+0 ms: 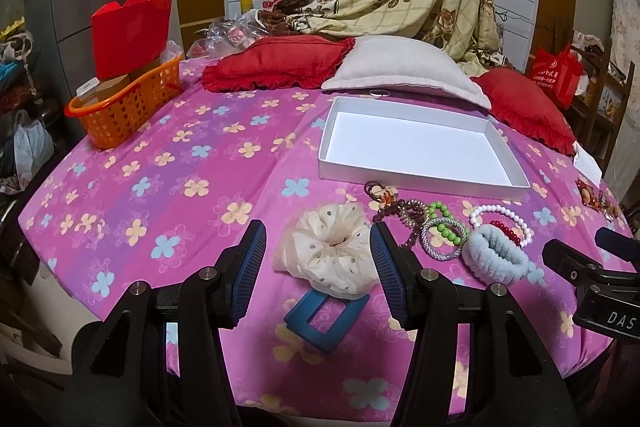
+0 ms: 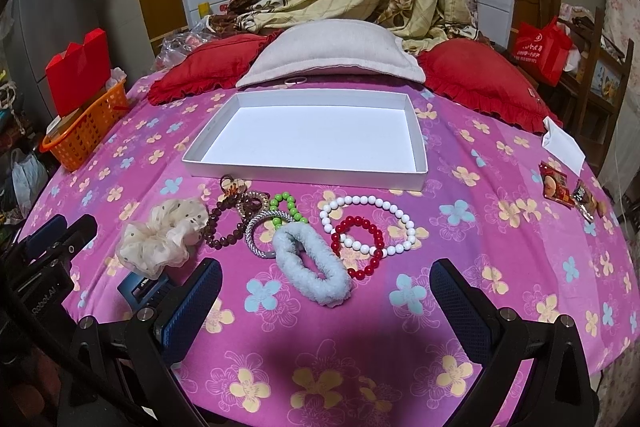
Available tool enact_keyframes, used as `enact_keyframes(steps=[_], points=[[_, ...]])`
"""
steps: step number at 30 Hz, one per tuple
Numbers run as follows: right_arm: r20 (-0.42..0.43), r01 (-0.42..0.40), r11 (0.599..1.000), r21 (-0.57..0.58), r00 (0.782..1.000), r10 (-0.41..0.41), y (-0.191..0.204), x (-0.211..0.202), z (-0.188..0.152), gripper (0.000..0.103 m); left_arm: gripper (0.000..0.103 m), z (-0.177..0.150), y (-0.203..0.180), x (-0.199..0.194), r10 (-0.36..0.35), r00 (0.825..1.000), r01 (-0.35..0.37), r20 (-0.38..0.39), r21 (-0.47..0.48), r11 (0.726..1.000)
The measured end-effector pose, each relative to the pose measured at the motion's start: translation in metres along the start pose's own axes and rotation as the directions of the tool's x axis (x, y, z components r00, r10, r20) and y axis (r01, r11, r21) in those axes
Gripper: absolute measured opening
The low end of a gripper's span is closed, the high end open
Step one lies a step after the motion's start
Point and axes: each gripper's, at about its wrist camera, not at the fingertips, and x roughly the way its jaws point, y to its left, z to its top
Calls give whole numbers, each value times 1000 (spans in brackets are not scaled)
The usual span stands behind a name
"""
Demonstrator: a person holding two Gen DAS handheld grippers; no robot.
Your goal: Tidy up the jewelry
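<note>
An empty white tray [image 1: 420, 179] [image 2: 304, 173] lies on the pink flowered cloth. In front of it lie a cream scrunchie [image 1: 328, 251] [image 2: 160, 235], a blue square clip [image 1: 324, 319] [image 2: 138, 287], brown beads [image 2: 228, 227], a silver bangle [image 1: 444, 239] [image 2: 260, 231], green beads [image 2: 286, 207], a pale blue scrunchie [image 1: 496, 255] [image 2: 312, 267], a white bead bracelet [image 2: 368, 223] and a red bead bracelet [image 2: 360, 247]. My left gripper [image 1: 318, 267] is open, its fingers either side of the cream scrunchie. My right gripper [image 2: 326, 303] is open just before the blue scrunchie.
An orange basket [image 1: 120, 107] with a red box stands at the far left. Red and grey pillows [image 2: 332, 55] lie behind the tray. Snack packets [image 2: 556, 183] and a white paper [image 2: 564, 143] lie at the right edge.
</note>
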Motion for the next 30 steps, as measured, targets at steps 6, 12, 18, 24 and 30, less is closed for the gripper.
enact_keyframes(steps=[6,12,18,24,30], points=[[-14,3,1000,-1,1000,-3,-1,1,0,103,54,1,-1,-2,-1,1000,1,-3,0,1000],[-25,1,1000,4,1000,0,0,-1,2,103,54,1,-3,-3,-2,1000,2,-3,-1,1000],[-61,3,1000,1,998,-2,-2,0,-2,103,54,1,-7,-5,-5,1000,5,-8,0,1000],[-14,10,1000,-17,1000,-10,-5,2,-4,103,54,1,-6,-5,-5,1000,5,-7,-3,1000],[-16,11,1000,-17,1000,-11,-5,3,-5,103,54,0,-6,-5,-6,1000,6,-9,-1,1000]])
